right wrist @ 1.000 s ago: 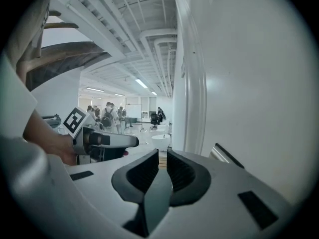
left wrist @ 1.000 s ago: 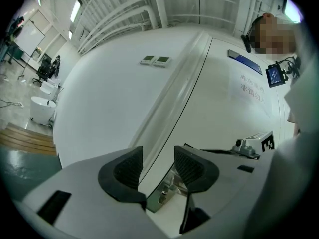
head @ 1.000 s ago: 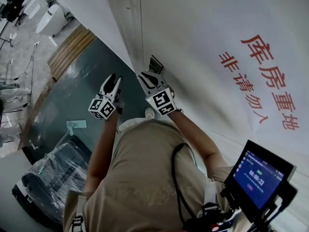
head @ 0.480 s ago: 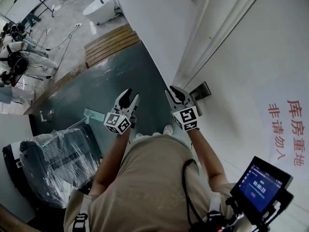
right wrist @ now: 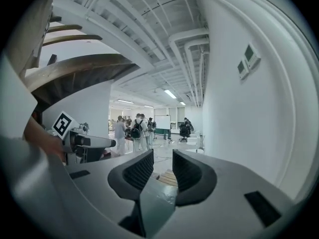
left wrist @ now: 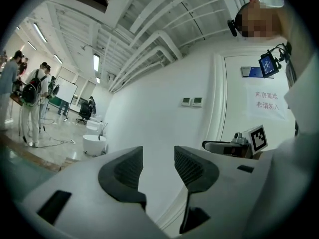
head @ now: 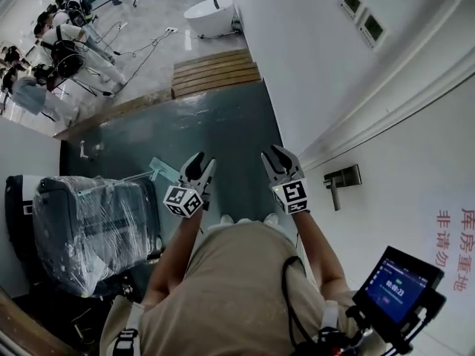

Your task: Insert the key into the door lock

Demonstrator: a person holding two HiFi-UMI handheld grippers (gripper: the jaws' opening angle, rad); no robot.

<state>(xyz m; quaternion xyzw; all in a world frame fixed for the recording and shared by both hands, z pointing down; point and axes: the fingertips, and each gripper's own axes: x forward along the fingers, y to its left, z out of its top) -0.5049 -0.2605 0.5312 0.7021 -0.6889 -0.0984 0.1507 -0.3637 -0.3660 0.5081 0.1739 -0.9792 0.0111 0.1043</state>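
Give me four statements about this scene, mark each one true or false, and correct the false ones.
1. The left gripper holds a key. False: its jaws stand apart with nothing between them.
2. The right gripper is open and empty. True.
3. The door handle lies to the right of the right gripper, apart from it. True.
4. The plastic-wrapped bundle sits at the person's right. False: it is at the left.

Right gripper (head: pixel 275 157) has drawn away from door handle (head: pixel 339 179).
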